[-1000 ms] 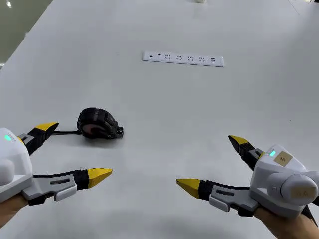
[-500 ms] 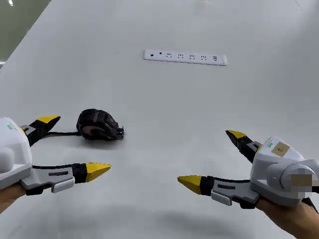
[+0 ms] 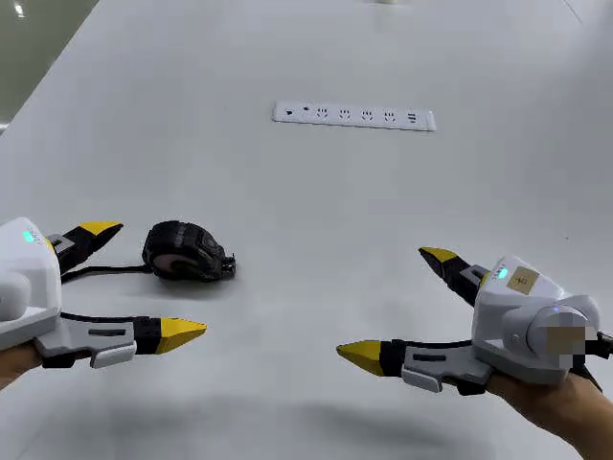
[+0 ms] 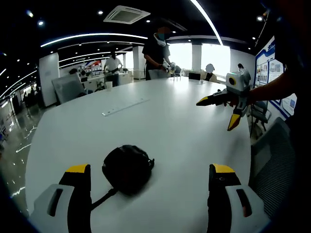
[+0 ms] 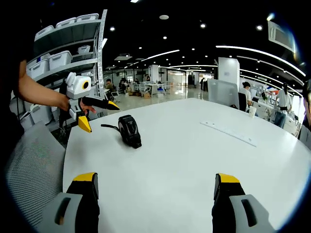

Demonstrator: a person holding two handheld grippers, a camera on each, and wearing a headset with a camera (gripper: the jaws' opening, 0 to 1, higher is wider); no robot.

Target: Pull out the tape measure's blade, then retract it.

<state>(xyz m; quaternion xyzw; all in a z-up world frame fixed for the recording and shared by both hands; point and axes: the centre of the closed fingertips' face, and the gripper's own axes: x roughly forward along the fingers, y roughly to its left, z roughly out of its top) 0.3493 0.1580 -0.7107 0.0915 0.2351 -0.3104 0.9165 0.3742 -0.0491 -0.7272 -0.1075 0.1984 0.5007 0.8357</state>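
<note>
Fingers [image 3: 177, 331] spread empty on left gripper [image 3: 146, 278], beside tape measure [image 3: 182, 252], and right gripper [image 3: 393, 303]; right gripper view adds shelving [image 5: 68, 53].

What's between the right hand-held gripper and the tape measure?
Nothing: bare table separates the right hand-held gripper from the tape measure, as the head view shows.

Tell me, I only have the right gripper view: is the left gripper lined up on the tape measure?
Observer: Yes. In the left gripper view the tape measure lies just ahead, between the open jaws of the left gripper, untouched.
Operator: And where does mine sit?
Observer: In the head view the right gripper is open over bare table, farther from the tape measure than the left one.
Operator: Any snag?
Observer: Its black strap trails on the table toward the left gripper's far jaw.
</note>
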